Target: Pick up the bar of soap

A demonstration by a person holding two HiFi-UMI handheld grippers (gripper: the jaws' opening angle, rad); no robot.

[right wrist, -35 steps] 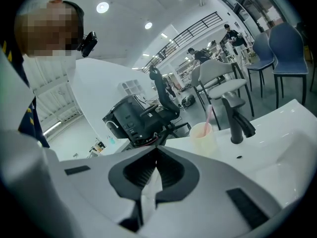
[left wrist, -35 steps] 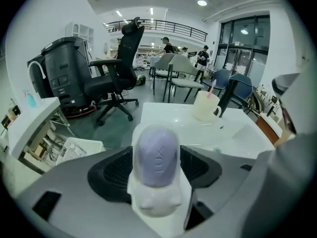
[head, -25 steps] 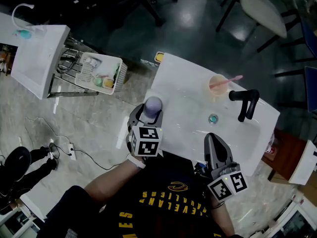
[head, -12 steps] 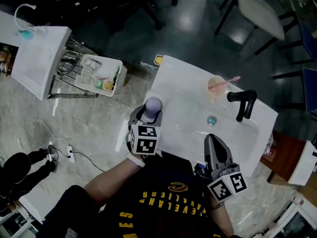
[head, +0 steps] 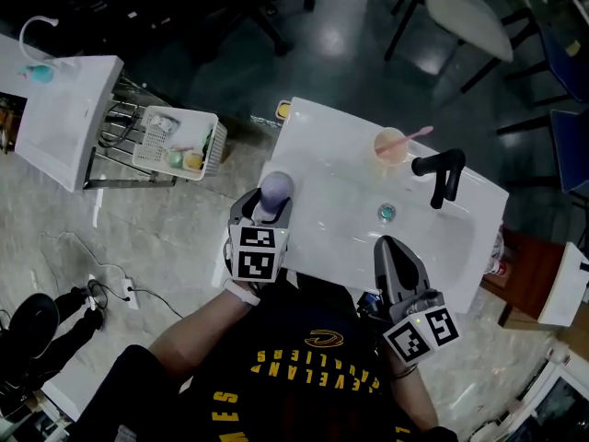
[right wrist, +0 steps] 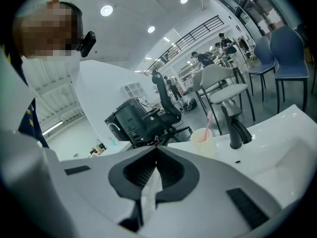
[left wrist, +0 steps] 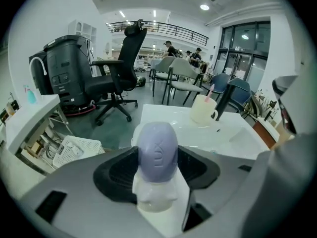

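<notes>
The jaws of the left claw [head: 262, 212] have just been drawn in around the lilac oval bar of soap [left wrist: 157, 152], which is stood on end on a small white stand [left wrist: 154, 195] at the corner of the white ceramic washbasin [head: 313, 136]. The soap is now clamped between the pads, so only lifting is judged left. The right claw [head: 390, 251] is held empty, jaws together
</notes>
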